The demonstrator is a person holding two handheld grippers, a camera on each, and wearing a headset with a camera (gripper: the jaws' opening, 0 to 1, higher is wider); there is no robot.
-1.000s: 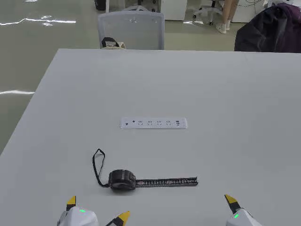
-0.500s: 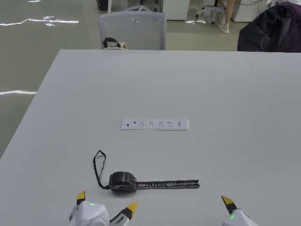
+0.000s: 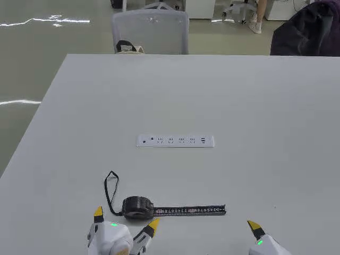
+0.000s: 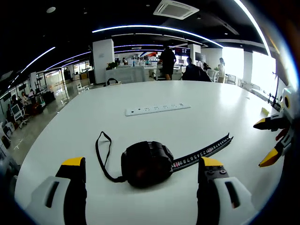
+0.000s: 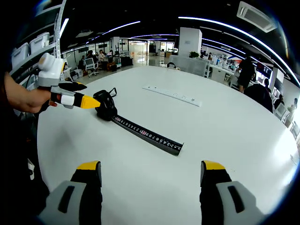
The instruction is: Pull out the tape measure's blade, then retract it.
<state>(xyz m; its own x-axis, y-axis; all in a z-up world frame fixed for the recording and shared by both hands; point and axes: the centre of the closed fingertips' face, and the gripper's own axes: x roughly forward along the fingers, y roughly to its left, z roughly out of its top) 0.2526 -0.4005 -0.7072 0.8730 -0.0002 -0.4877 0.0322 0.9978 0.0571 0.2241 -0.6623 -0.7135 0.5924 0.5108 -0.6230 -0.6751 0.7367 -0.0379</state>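
Observation:
A black tape measure lies on the white table, its dark blade drawn out to the right and a wrist strap looped to its left. My left gripper is open just in front of the case, its yellow-tipped fingers on either side and apart from it. The right gripper stands open near the table's front edge, a little short of the blade's end. The left gripper also shows in the right gripper view, beside the case.
A white power strip lies across the middle of the table. A grey chair with a bag stands behind the far edge, and dark clothing lies at the far right. People stand further back in the office.
My left gripper has moved forward toward the tape measure's case. The right gripper has edged slightly left. The tape measure has stayed where it was.

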